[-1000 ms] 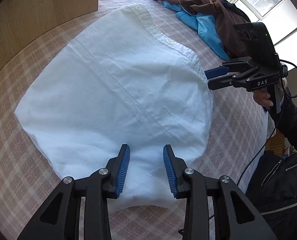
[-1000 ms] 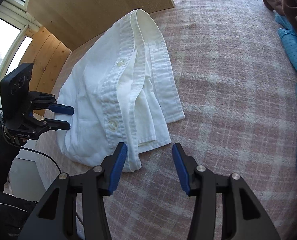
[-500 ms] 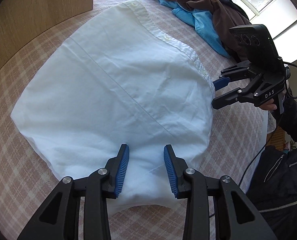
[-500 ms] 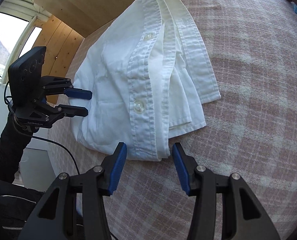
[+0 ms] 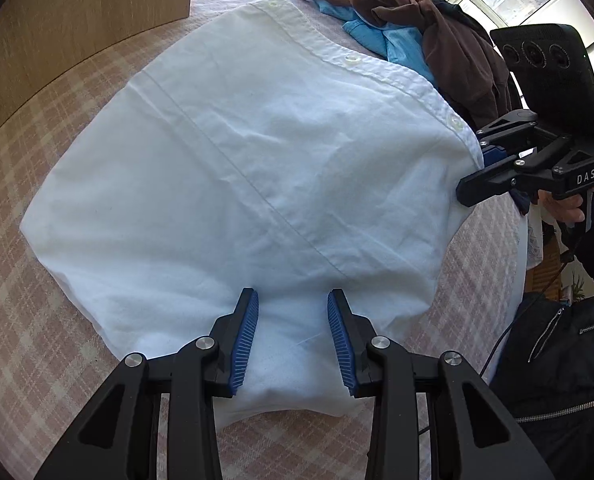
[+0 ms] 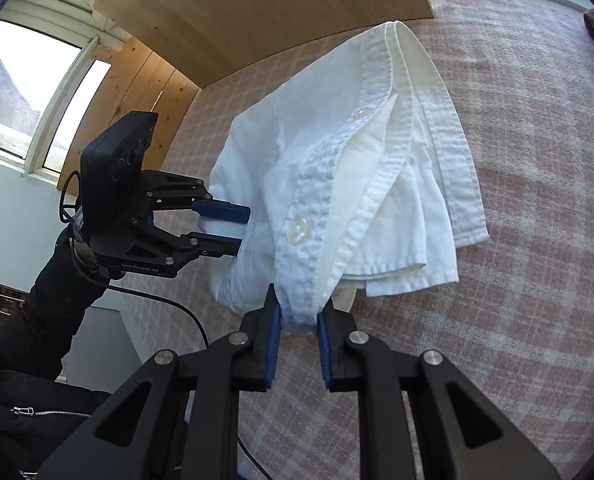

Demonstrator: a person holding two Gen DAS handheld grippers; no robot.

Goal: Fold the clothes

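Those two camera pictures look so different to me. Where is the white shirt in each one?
Left wrist view: the white shirt fills the middle, spread on the checked bedcover, its button strip along the upper right edge.
Right wrist view: the white shirt sits in the centre, its button strip running down to the bottom middle.
Shared landmark: the wooden headboard behind the shirt.

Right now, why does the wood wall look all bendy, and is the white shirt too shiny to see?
Left wrist view: the fisheye lens bows the wooden panel; the white shirt is bright, yet its seams stay sharp. Right wrist view: the windows glare white, and the shirt's folds cast soft shadows.
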